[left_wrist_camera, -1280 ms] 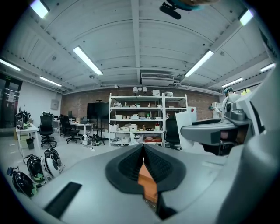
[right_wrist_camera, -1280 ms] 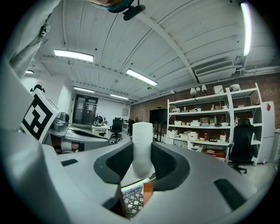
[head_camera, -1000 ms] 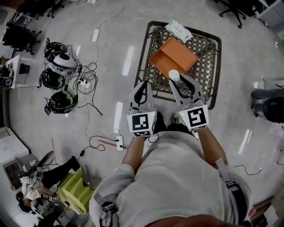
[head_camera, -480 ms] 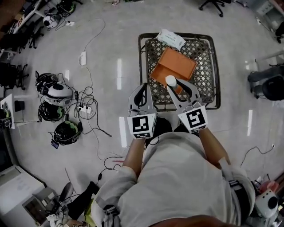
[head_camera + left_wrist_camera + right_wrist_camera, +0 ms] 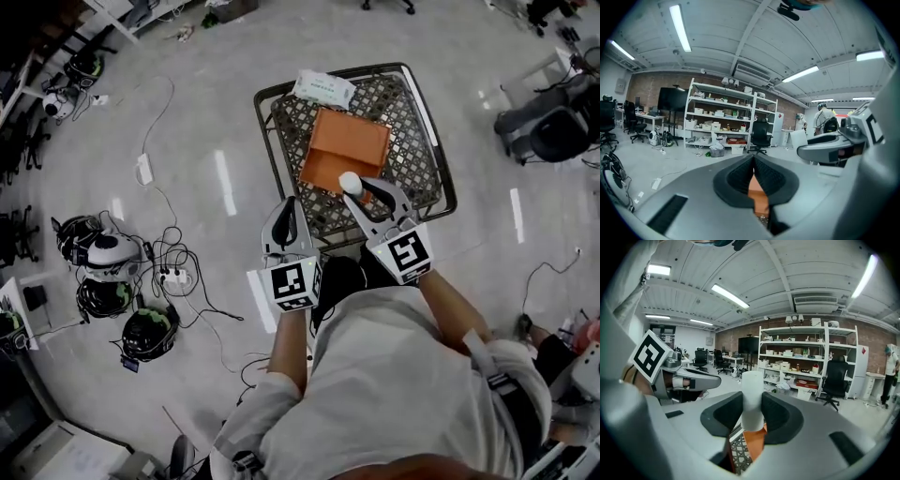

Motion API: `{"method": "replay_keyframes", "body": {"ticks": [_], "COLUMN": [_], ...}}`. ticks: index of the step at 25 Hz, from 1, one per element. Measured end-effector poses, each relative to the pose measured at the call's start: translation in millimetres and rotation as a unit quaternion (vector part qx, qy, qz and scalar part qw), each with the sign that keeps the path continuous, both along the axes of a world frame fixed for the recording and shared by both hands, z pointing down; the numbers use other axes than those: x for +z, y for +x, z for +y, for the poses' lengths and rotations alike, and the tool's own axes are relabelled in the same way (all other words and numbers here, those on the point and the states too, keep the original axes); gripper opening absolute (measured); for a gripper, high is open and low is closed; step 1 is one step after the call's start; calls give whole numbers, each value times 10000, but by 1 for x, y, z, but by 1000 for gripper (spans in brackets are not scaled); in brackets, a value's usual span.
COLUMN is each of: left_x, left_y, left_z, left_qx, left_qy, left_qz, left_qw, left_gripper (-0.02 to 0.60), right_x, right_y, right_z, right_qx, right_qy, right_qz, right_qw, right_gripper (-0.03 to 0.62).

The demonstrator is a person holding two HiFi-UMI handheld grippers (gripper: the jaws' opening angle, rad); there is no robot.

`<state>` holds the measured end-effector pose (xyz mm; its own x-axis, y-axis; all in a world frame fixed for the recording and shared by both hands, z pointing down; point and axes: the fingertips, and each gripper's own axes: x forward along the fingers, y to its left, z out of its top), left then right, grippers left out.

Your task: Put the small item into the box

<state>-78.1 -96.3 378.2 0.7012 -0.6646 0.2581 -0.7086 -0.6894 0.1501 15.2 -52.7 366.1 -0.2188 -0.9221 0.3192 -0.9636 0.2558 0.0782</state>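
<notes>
**Head view: white cylinder gripped at the near edge of the orange box**

Head view shows the right gripper (image 5: 364, 193) clamped on a small white cylinder (image 5: 350, 182). The cylinder stands upright between the two pads. From this angle it appears at the near edge of an open orange box (image 5: 345, 148). Whether it touches the box cannot be determined.

The box lies on the mesh floor of a wire cart (image 5: 433, 120). A white packet (image 5: 324, 88) lies at the far side of the cart, just beyond the box.

The right gripper view confirms the grip. Both dark pads press on the sides of the cylinder, with the orange box and the cart mesh visible below.

The left gripper (image 5: 282, 208) is at the near left corner of the cart. In the left gripper view its jaws are closed together, with nothing between them.

Several helmets (image 5: 103, 255) and cables lie on the floor, well to the left of the cart.
</notes>
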Motion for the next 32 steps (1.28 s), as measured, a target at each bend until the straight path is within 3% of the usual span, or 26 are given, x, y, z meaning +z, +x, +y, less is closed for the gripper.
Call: {"method": "replay_keyframes", "body": {"ticks": [10,21,32], "left_x": [21,49,114], "left_y": [11,32,40], "left_z": [-14,-38,-22], "left_qx": [-176,-559,-699], "left_qy": [-218,-414,-1036], "left_qz": [-23,-495,-613], "left_qw": [9996,9963,9903], "left_gripper": [9,9,9], "right_x": [16,45,97], "right_y": [17,46,60], "right_z": [-20,-60,-63], "right_qx": [-191,-635,-788], "right_qy": [-212,-375,-826], "right_qz": [103,-154,-169], "right_qw": [9995,9972,9933], "right_gripper": [120,120,120]}}
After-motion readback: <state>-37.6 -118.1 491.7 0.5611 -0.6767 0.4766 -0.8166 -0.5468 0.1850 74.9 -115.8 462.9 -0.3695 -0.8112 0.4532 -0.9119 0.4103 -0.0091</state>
